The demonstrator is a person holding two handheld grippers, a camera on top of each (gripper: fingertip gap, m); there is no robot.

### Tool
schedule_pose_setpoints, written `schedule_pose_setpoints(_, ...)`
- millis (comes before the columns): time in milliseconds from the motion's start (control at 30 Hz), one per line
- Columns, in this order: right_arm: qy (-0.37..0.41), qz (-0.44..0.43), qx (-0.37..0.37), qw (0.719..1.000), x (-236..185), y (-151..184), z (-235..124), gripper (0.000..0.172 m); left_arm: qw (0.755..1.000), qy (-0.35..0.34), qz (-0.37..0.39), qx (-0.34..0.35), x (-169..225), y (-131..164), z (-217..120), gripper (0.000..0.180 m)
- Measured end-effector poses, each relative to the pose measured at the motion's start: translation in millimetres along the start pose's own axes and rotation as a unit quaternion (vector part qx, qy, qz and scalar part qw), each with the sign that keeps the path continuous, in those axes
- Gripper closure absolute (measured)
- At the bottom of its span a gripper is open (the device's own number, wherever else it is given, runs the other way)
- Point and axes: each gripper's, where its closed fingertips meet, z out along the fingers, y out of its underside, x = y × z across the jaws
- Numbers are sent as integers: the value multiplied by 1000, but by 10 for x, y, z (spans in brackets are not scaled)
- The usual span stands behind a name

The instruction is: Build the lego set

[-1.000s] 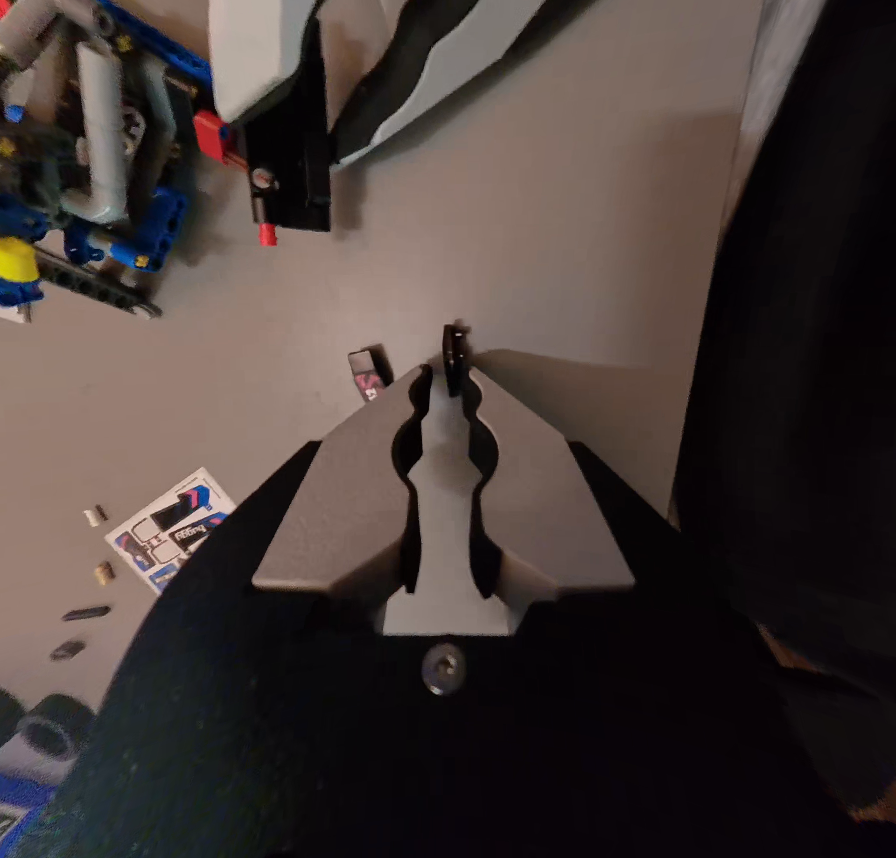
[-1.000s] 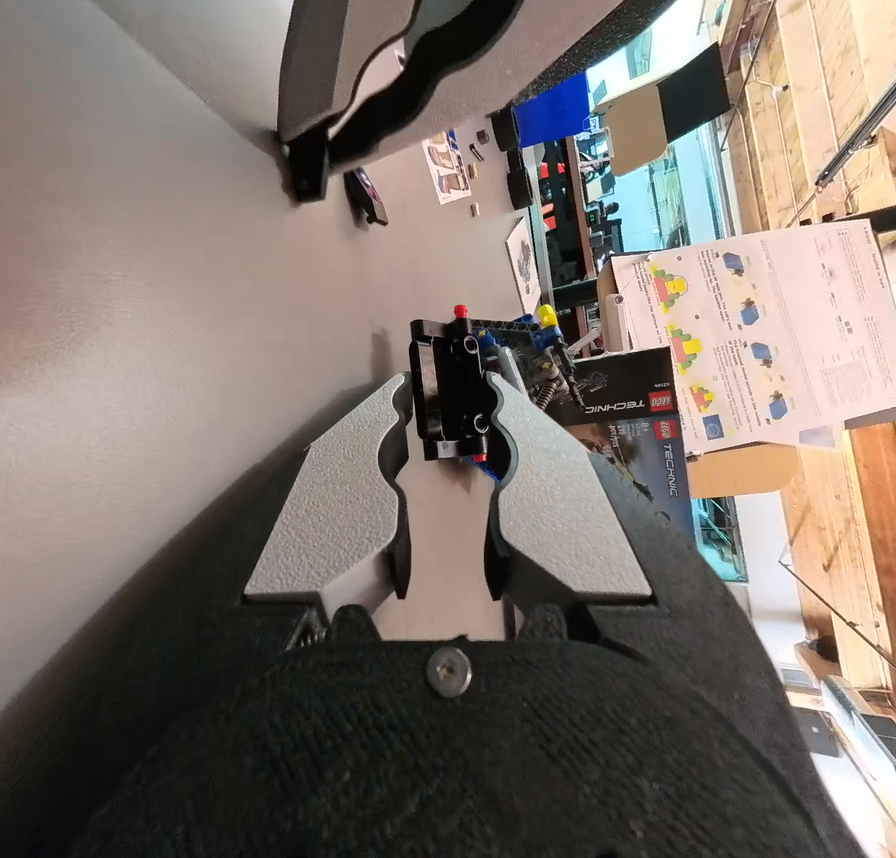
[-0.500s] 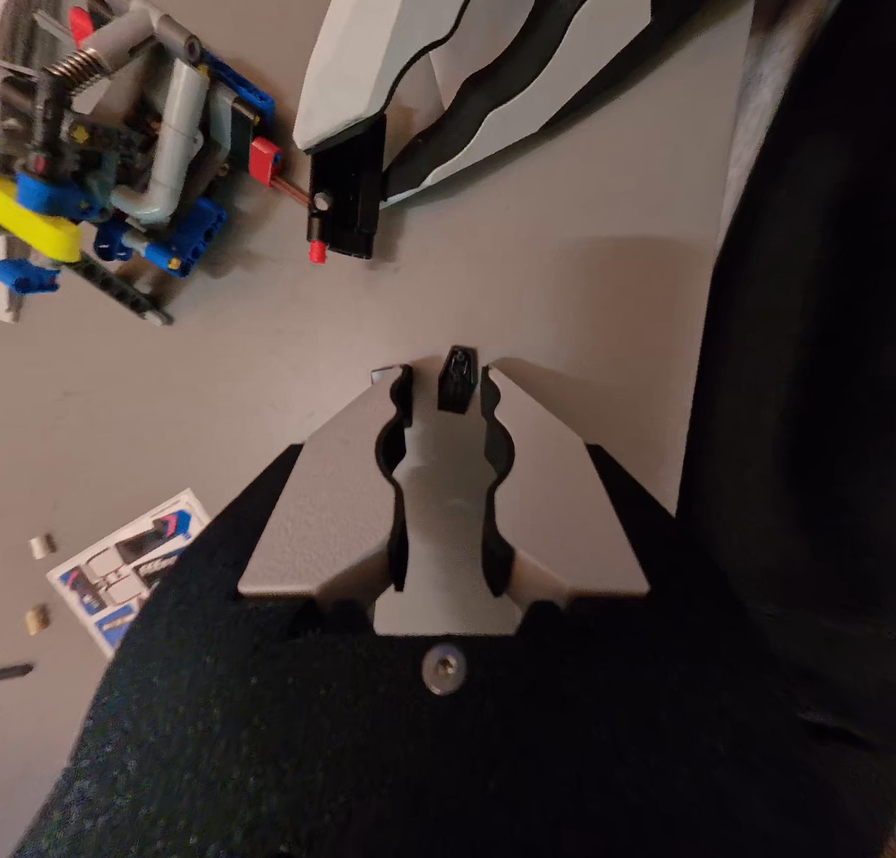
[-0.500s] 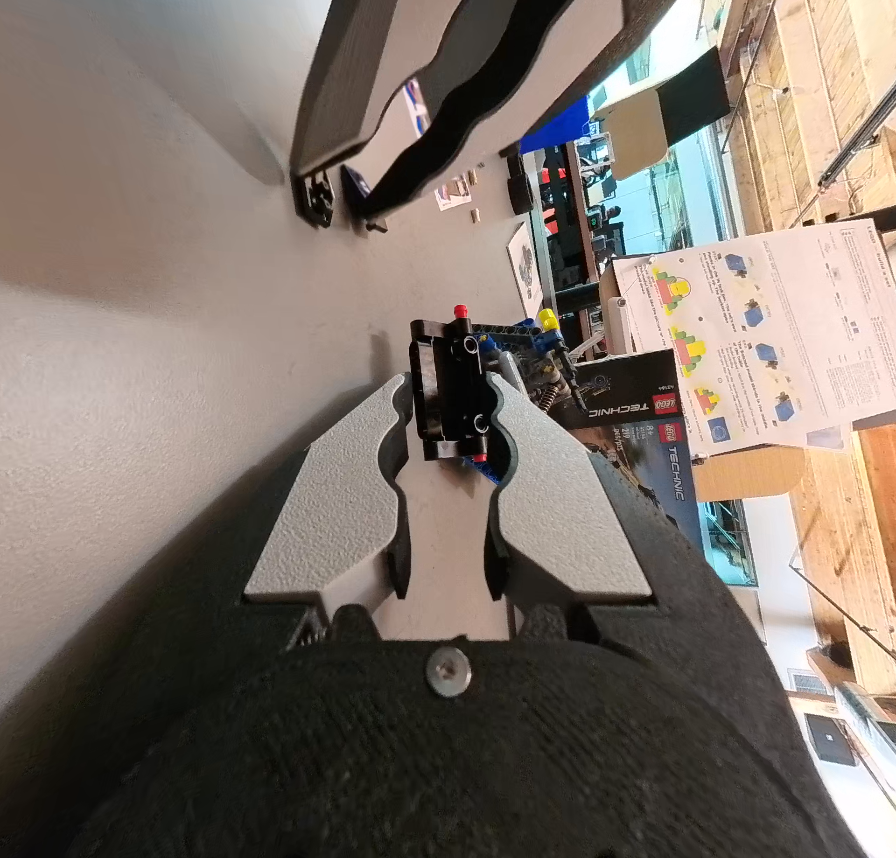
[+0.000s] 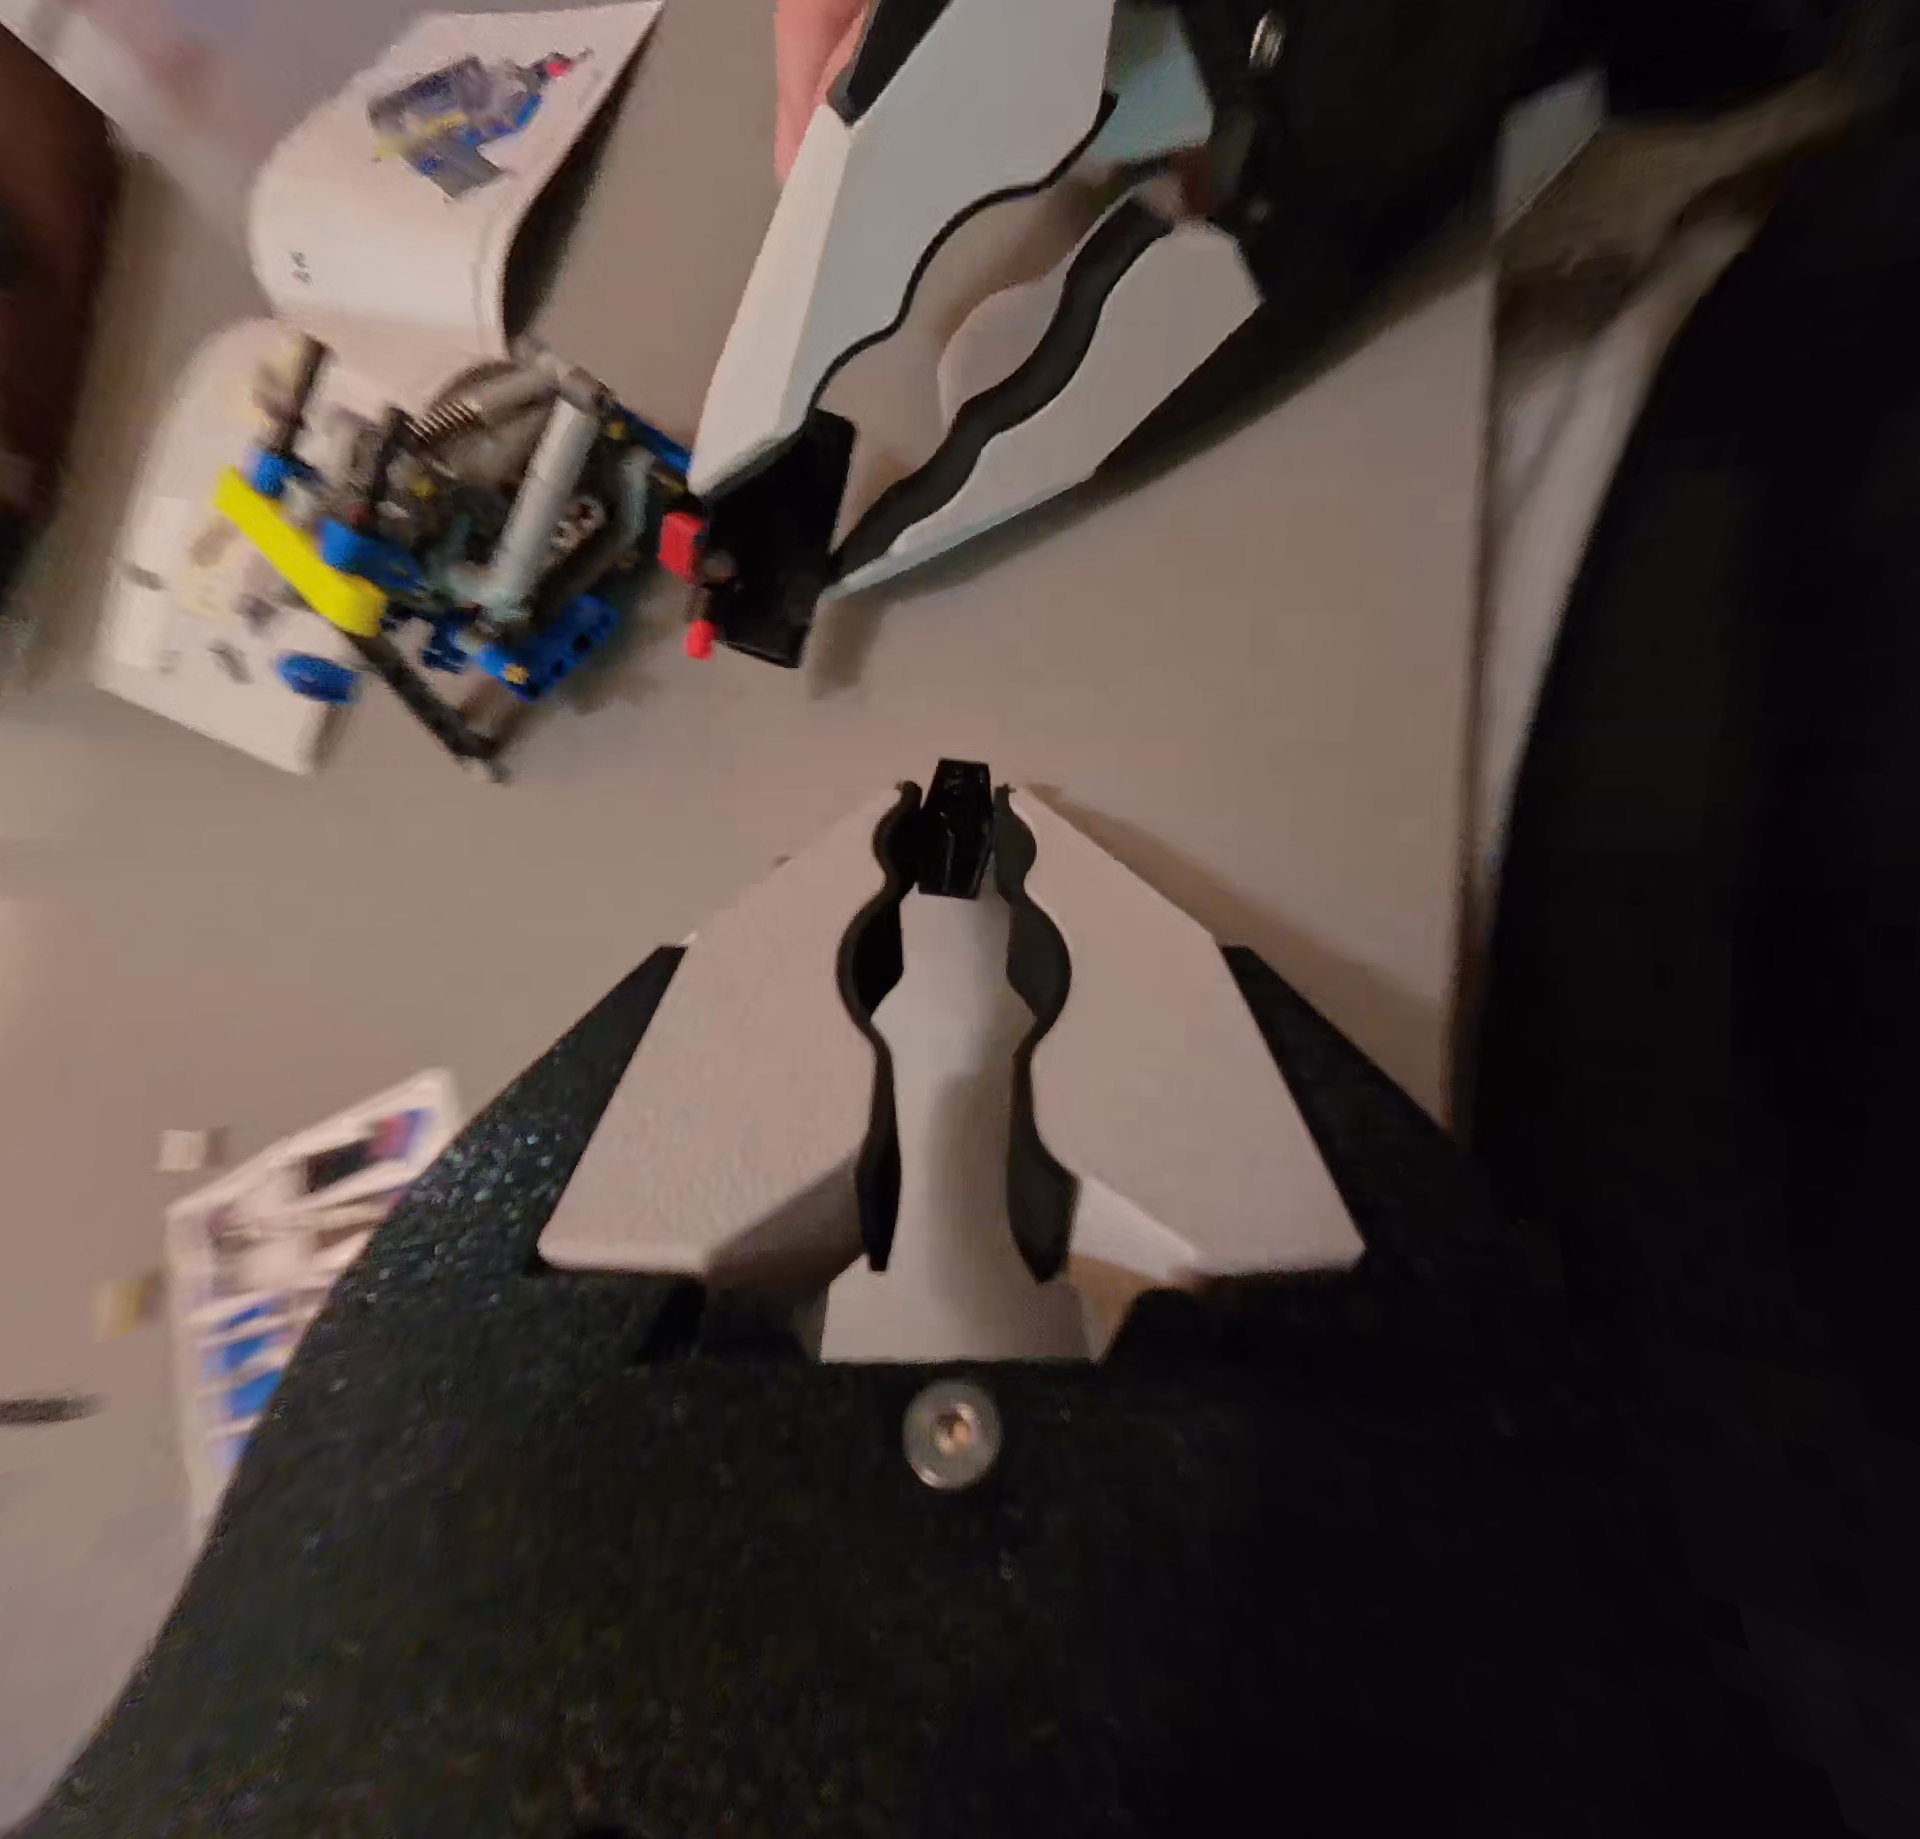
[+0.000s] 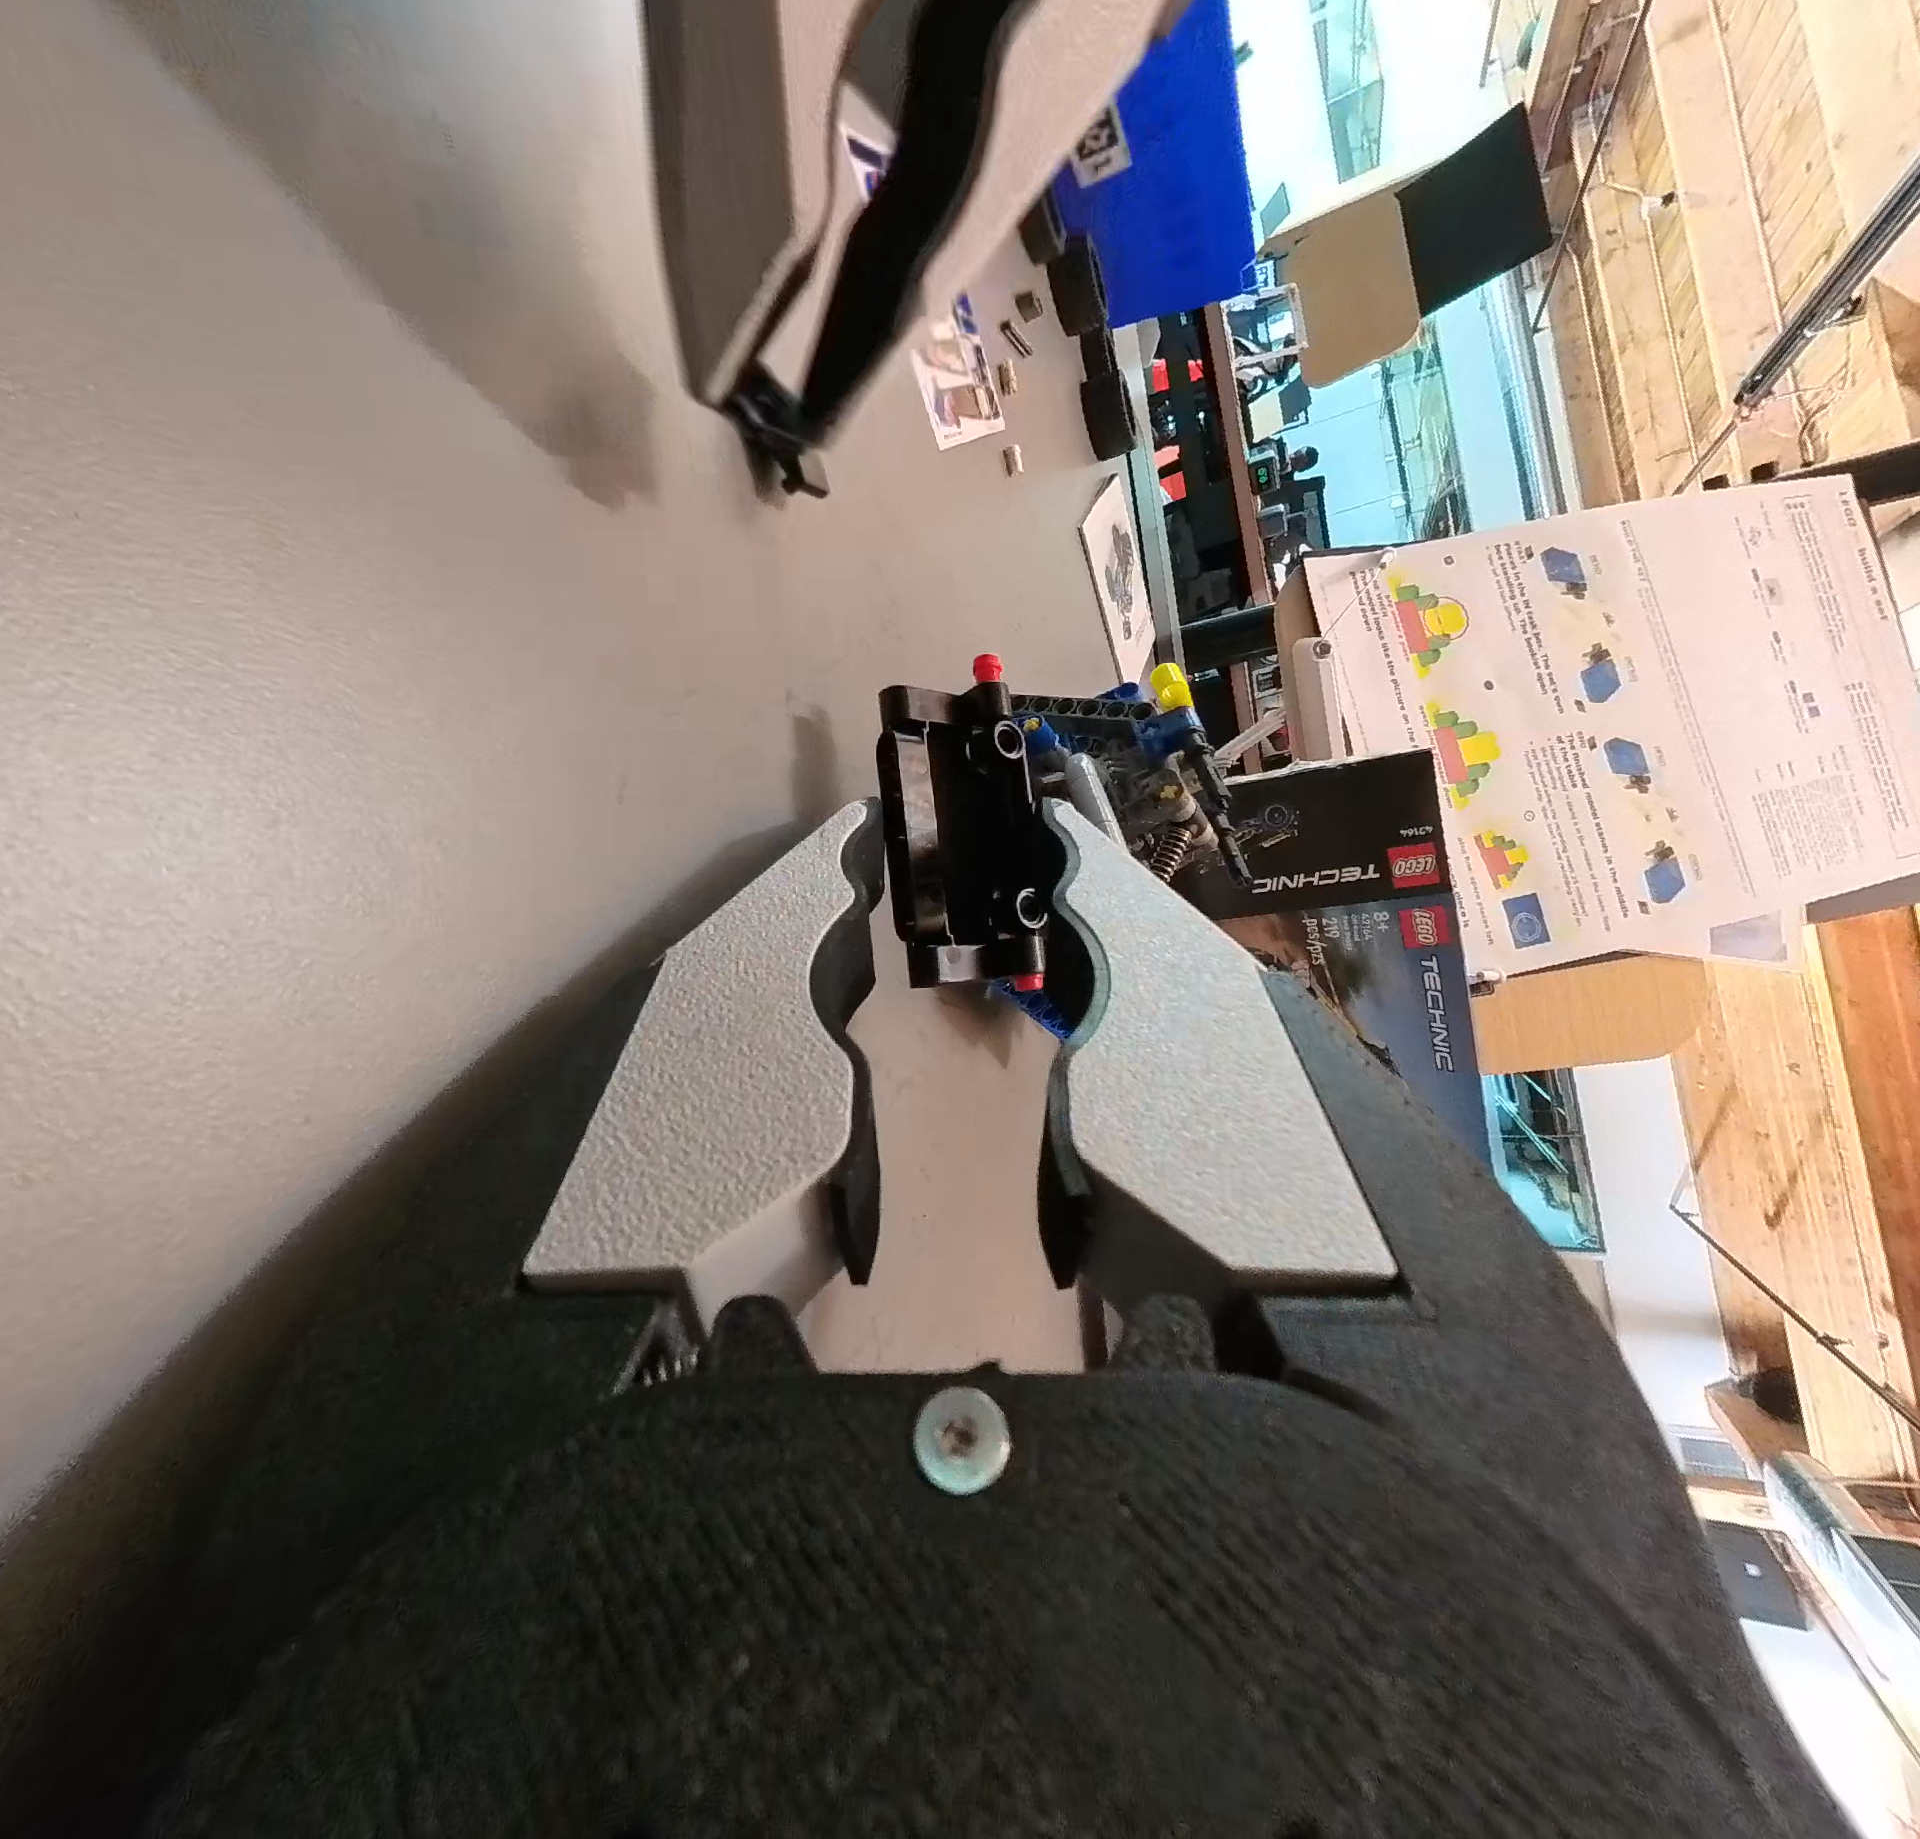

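Note:
My left gripper [image 5: 954, 813] is shut on a small black brick piece [image 5: 954, 844], which both pads press at the fingertips, just above the grey table [image 5: 1195, 709]. The right wrist view shows it at the top [image 6: 774, 418], with the piece [image 6: 781, 444] hanging from its tips. My right gripper [image 6: 958, 815] is shut on the black panel [image 6: 951, 833] at the end of a blue, grey and yellow brick model [image 5: 488, 532]. In the left wrist view the right gripper [image 5: 781, 532] grips that black panel [image 5: 774, 568] from the upper right.
An open instruction booklet [image 5: 436, 189] lies behind the model. A sticker sheet [image 5: 281, 1239] and small loose pieces lie at the left. A dark set box [image 6: 1340, 854], a printed sheet [image 6: 1610, 729], black tyres [image 6: 1091, 335] and a blue bin [image 6: 1164, 179] stand beyond. The table edge [image 5: 1486, 646] runs on the right. The grippers' ends are close to 7 cm from one another.
My left gripper opened around the small black piece half a second ago and has shut on it again, then drawn back from the table. The right gripper keeps its hold on the model.

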Motion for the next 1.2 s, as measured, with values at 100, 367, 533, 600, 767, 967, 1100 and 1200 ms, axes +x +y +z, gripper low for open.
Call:
schedule_pose_setpoints(100, -25, 31, 14, 999, -32, -30, -21, 146, 980, 60, -176, 66, 36, -99, -59, 170)
schedule_pose_setpoints(367, -239, 179, 50, 953, -260, -157, -189, 146, 786, 296, -461, 286, -56, -475, -447, 170)
schedule_pose_setpoints(533, -284, 207, 58, 934, -299, -225, -195, 136, 689, 376, -516, 344, -122, -513, -561, 170)
schedule_pose_setpoints(600, -280, 209, 61, 935, -262, -243, -208, 123, 665, 397, -516, 367, -130, -541, -653, 170)
schedule_pose_setpoints(767, -178, 242, 162, 940, 223, -658, -417, 123, 696, 380, -497, 351, -26, -593, -621, 170)
schedule_pose_setpoints(967, -90, 208, 226, 948, 451, -1015, -492, 130, 681, 417, -478, 365, 73, -864, -684, 170)
schedule_pose_setpoints(1100, -84, 189, 226, 952, 419, -1029, -475, 152, 670, 429, -474, 376, 73, -934, -708, 170)
schedule_pose_setpoints(1200, -79, 191, 228, 952, 452, -1035, -475, 158, 668, 430, -473, 381, 52, -921, -720, 171)
